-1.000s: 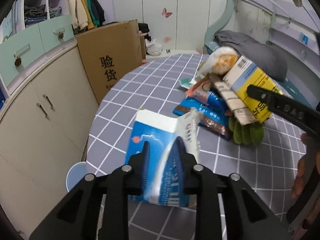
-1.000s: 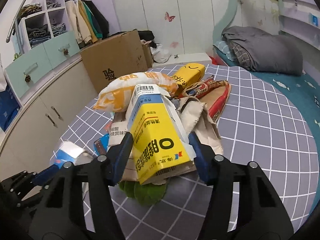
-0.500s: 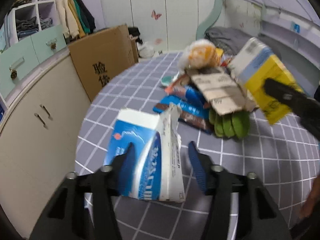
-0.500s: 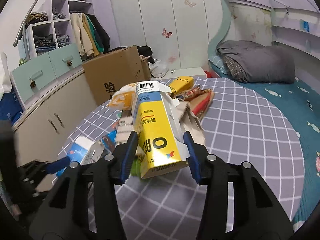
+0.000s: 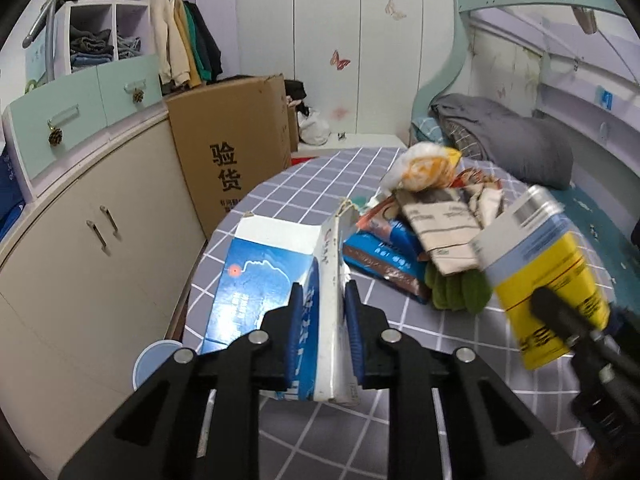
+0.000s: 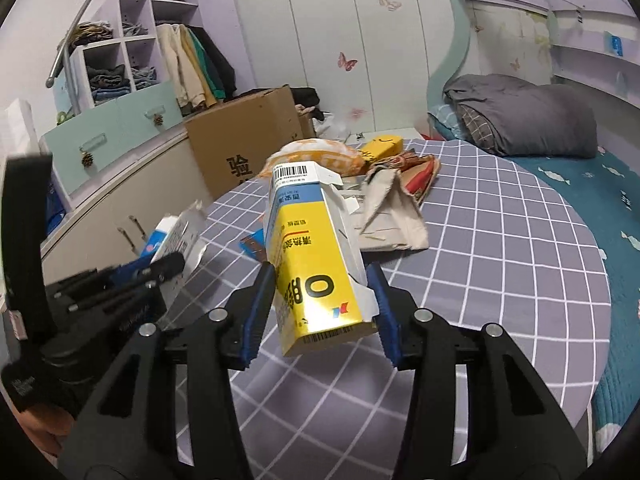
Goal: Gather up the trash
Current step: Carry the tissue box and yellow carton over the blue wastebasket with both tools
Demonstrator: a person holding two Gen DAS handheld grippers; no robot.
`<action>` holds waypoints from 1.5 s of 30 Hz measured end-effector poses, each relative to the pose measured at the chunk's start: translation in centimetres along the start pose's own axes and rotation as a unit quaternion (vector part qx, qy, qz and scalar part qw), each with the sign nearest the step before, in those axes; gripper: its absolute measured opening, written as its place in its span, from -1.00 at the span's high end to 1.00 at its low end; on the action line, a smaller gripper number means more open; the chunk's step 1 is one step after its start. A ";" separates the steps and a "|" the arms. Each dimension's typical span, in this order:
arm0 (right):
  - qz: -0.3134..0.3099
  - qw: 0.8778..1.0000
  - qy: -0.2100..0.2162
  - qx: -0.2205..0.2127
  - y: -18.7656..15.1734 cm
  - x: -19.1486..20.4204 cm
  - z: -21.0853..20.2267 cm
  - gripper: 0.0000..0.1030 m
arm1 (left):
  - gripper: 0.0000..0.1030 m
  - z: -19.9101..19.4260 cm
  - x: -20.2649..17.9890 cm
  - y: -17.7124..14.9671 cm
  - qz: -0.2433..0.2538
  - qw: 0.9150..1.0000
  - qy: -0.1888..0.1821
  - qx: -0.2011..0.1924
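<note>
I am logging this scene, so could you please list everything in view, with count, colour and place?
blue box: 1, blue and white, held in left gripper.
yellow box: 1, yellow, blue and white, held in right gripper.
wrapper pile: several, mixed colours, mid table.
table: 1, grey with white grid, centre.
cardboard carton: 1, brown, left beyond table.
cabinet: 1, beige with mint drawers, left.
bedding: 1 heap, grey, right.
left gripper: 1, black, blue pads.
right gripper: 1, black, blue pads.

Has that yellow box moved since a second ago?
Yes. The yellow box, clamped in the right gripper, has lifted off the trash pile and come back toward the camera; the pile now lies beyond it.
</note>
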State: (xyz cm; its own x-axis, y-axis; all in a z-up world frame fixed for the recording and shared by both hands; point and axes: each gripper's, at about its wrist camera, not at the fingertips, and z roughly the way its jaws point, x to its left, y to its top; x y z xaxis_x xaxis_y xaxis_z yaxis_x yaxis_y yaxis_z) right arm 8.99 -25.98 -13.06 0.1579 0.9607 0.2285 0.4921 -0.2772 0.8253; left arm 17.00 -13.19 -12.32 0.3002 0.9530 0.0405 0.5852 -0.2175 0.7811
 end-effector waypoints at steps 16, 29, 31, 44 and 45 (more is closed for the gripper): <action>-0.027 0.998 0.054 0.008 -1.2 5.7 -2.1 0.09 | 0.61 -5.4 4.4 -1.2 -0.035 0.999 0.018 -0.027; -0.091 0.985 0.138 0.051 -2.6 16.3 1.0 0.09 | 0.61 -7.1 15.7 -4.2 -0.095 0.992 0.076 -0.021; -0.103 0.981 0.150 0.060 -2.9 18.1 1.8 0.09 | 0.61 -6.8 17.7 -4.9 -0.107 0.990 0.087 -0.014; -0.183 0.952 0.197 0.146 -7.3 30.5 9.9 0.09 | 0.61 -2.8 31.1 -11.4 -0.206 0.966 0.146 0.063; -0.188 0.951 0.197 0.150 -7.7 31.1 10.5 0.09 | 0.61 -2.4 31.7 -11.6 -0.210 0.964 0.146 0.069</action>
State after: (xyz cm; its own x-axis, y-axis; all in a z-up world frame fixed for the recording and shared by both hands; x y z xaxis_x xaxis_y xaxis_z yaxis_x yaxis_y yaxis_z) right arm 19.08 5.87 -17.68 -0.3808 0.9087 0.1711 0.6814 0.1507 0.7162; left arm 17.90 20.02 -18.65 -0.1992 0.9773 -0.0720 0.7098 0.1946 0.6770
